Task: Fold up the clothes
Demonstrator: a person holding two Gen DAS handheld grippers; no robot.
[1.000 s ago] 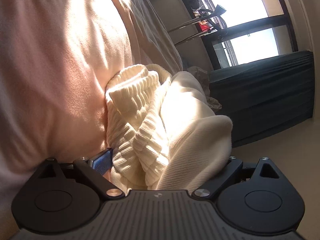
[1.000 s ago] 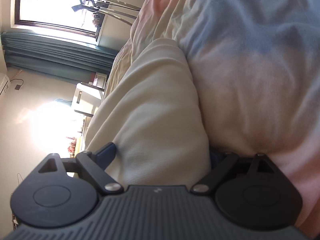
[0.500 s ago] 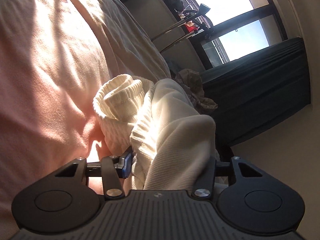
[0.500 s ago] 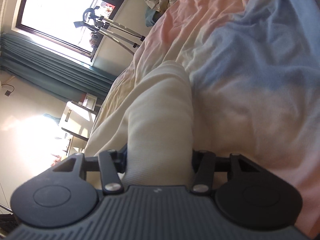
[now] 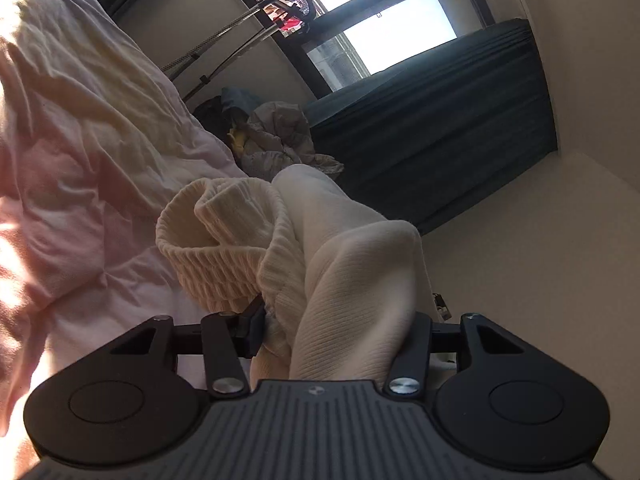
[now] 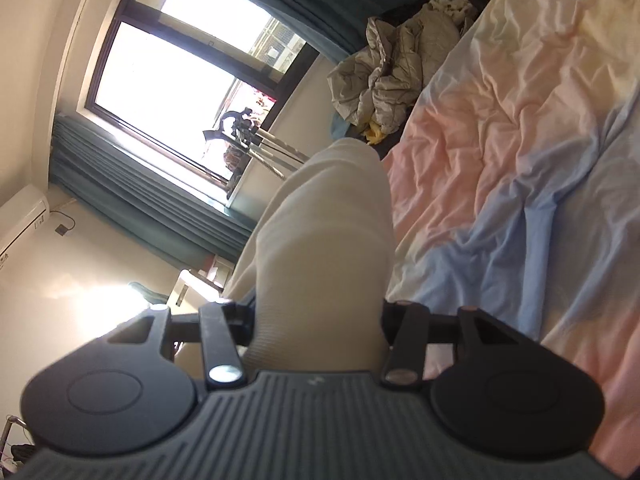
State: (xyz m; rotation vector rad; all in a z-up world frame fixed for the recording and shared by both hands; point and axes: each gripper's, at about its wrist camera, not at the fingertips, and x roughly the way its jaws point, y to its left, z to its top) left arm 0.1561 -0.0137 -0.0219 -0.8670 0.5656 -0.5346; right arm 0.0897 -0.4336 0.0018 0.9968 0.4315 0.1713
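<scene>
I have both tools, left tool (image 5: 336, 332) and right tool (image 6: 318, 320), half-closed, clamping the cream sweater (image 5: 352, 264), its length stretching away above the bed (image 6: 520, 128).

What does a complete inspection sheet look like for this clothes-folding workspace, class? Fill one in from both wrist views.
Surface: bed cover, pink, cream and blue, rumpled.
Job's things: cream knit garment, ribbed cuff showing, held up off the bed.
Clutter: grey crumpled clothes pile past the bed.
Grippers: left gripper shut on the garment; right gripper shut on it too.
Cables: short lead below the air conditioner.
Surroundings: window, teal curtains, metal stand.
</scene>
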